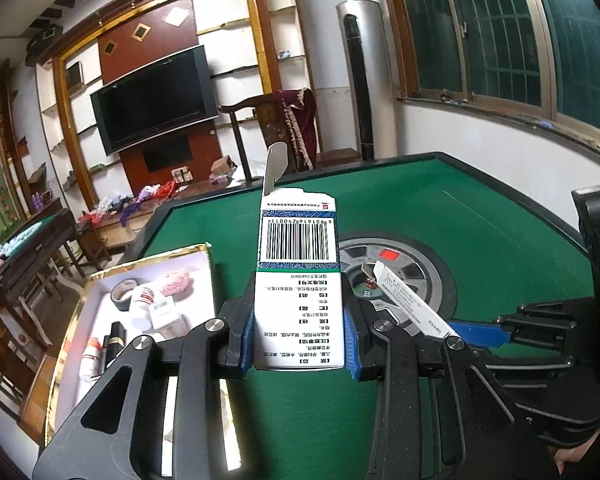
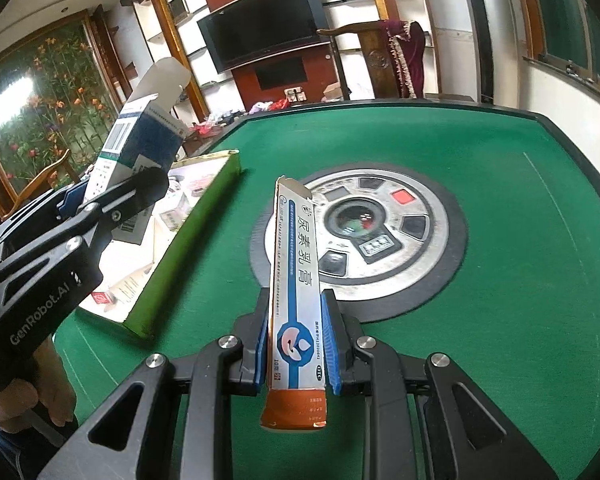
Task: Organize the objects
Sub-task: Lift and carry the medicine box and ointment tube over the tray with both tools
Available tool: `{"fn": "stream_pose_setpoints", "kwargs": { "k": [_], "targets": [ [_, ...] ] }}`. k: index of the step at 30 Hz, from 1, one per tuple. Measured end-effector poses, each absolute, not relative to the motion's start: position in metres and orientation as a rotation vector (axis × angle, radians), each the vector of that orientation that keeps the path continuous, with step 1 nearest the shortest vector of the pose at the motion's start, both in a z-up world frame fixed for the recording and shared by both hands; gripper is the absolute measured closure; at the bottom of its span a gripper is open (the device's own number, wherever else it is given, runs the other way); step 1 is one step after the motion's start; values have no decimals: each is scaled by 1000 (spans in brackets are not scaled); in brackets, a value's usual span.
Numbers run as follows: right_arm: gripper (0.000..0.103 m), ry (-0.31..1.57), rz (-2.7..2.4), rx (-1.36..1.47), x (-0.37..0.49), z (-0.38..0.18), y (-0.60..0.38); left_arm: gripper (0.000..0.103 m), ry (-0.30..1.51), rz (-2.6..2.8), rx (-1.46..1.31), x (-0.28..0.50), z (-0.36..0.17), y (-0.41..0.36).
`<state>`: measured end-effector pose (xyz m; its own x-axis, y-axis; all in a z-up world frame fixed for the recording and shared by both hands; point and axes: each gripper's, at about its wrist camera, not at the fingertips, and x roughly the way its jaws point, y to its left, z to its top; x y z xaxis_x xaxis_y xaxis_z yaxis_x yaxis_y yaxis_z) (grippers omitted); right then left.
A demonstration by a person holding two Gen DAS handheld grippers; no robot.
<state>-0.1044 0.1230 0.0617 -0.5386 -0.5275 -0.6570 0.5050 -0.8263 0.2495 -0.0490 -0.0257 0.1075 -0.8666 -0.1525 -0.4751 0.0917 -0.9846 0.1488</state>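
with my left hand-held gripper [image 1: 300, 336] clamped on the opened white-and-green cardboard medicine carton [image 1: 298, 280] and the right hand-held gripper [image 2: 296, 348] clamped on the long blue-and-orange ointment box [image 2: 296, 280], i'd carry both level toward the gold-rimmed white tray [image 1: 148, 264] at nine o'clock on the green felt bench [image 1: 480, 240].

Bkgd: wall-mounted TV [image 1: 154, 100] in gold-trimmed wood unit w/ shelves; barred windows [image 1: 496, 32] at right; carved wooden chair [image 1: 276, 128] behind green-felt table [image 1: 480, 216].

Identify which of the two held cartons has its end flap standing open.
The barcoded white-and-green carton in the left gripper; the right gripper's slim orange-ended carton shows none.
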Motion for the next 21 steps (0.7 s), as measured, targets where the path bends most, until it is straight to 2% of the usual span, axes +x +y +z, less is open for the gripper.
{"fn": "stream_pose_setpoints", "kwargs": {
  "k": [21],
  "targets": [
    [81, 33, -2244, 974, -94, 73, 36, 69, -24, -2817, 696, -31, 119, -105]
  ]
}}
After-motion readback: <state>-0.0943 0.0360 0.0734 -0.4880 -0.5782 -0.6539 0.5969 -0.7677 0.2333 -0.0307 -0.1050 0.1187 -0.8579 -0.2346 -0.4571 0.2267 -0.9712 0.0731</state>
